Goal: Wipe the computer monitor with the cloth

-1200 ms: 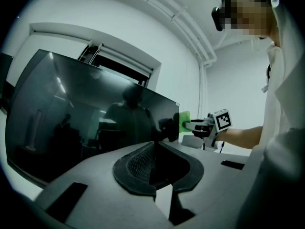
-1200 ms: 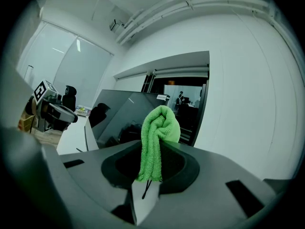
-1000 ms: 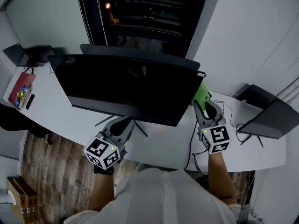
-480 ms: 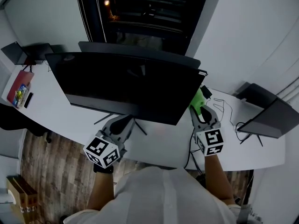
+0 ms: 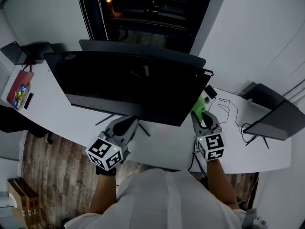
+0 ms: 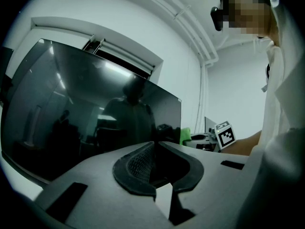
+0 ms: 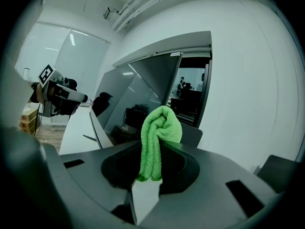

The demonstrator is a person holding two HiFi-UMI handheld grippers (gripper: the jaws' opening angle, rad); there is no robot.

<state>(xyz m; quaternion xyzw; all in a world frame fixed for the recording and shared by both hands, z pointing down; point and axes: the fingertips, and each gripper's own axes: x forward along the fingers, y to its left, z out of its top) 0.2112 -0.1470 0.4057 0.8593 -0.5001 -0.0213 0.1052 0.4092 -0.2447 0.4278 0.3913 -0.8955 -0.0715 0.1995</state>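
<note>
A wide black computer monitor point(image 5: 128, 87) stands on the white desk point(image 5: 167, 144), its dark screen point(image 6: 86, 113) facing me and also seen edge-on as the monitor point(image 7: 128, 97) in the right gripper view. My right gripper point(image 5: 201, 112) is shut on a folded green cloth point(image 7: 159, 137), holding the cloth point(image 5: 198, 105) by the screen's lower right corner. My left gripper point(image 5: 127, 124) sits low under the screen's bottom edge near the stand, jaws closed together with nothing between them point(image 6: 153, 161).
A second monitor point(image 5: 274, 118) stands at the right with cables point(image 5: 228, 109) on the desk between. A small dark screen point(image 5: 21, 55) and a red item point(image 5: 19, 90) lie at the far left. The desk's front edge drops to a wooden floor point(image 5: 52, 171).
My right gripper with the green cloth has slid left and toward me along the monitor's right edge, down to its lower right corner. The left gripper has stayed put.
</note>
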